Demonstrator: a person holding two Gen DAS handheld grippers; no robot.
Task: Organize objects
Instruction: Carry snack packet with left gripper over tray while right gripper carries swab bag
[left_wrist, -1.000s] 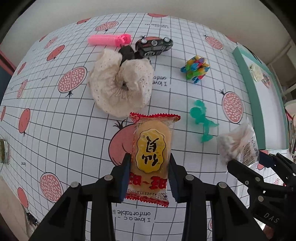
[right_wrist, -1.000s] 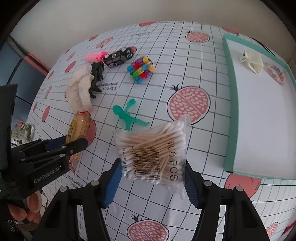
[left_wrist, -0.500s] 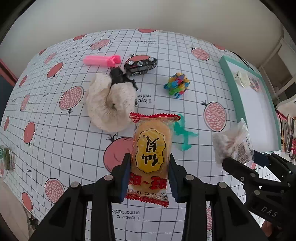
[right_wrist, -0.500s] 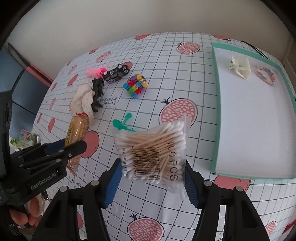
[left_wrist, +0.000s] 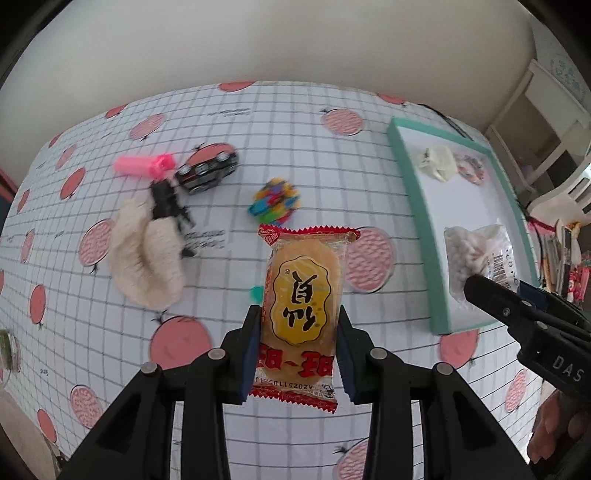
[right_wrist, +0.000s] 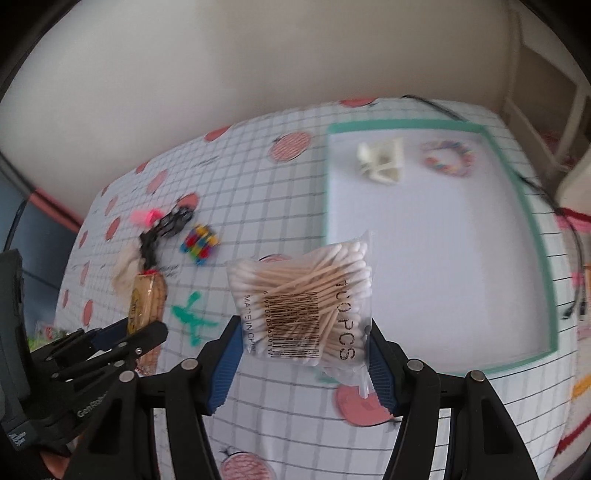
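Observation:
My left gripper (left_wrist: 297, 350) is shut on a yellow snack packet (left_wrist: 301, 295) with red crimped ends, held above the tablecloth. My right gripper (right_wrist: 301, 354) is shut on a clear bag of cotton swabs (right_wrist: 303, 302), held above the near left edge of the green-rimmed white tray (right_wrist: 537, 236). From the left wrist view, the swab bag (left_wrist: 476, 254) hangs over the tray (left_wrist: 417, 206) at the right. The snack packet (right_wrist: 146, 302) shows at the left of the right wrist view.
A white hair clip (right_wrist: 380, 160) and a beaded bracelet (right_wrist: 448, 158) lie at the tray's far end. On the cloth lie a pink tube (left_wrist: 142, 166), toy car (left_wrist: 207, 171), black figure (left_wrist: 166, 199), cream knit piece (left_wrist: 146, 258), colourful block toy (left_wrist: 275, 201) and green figure (right_wrist: 192, 319).
Both grippers have risen and swung right toward the tray, each keeping its packet. The swab bag now hangs over the tray's near edge; the table objects appear smaller and further left.

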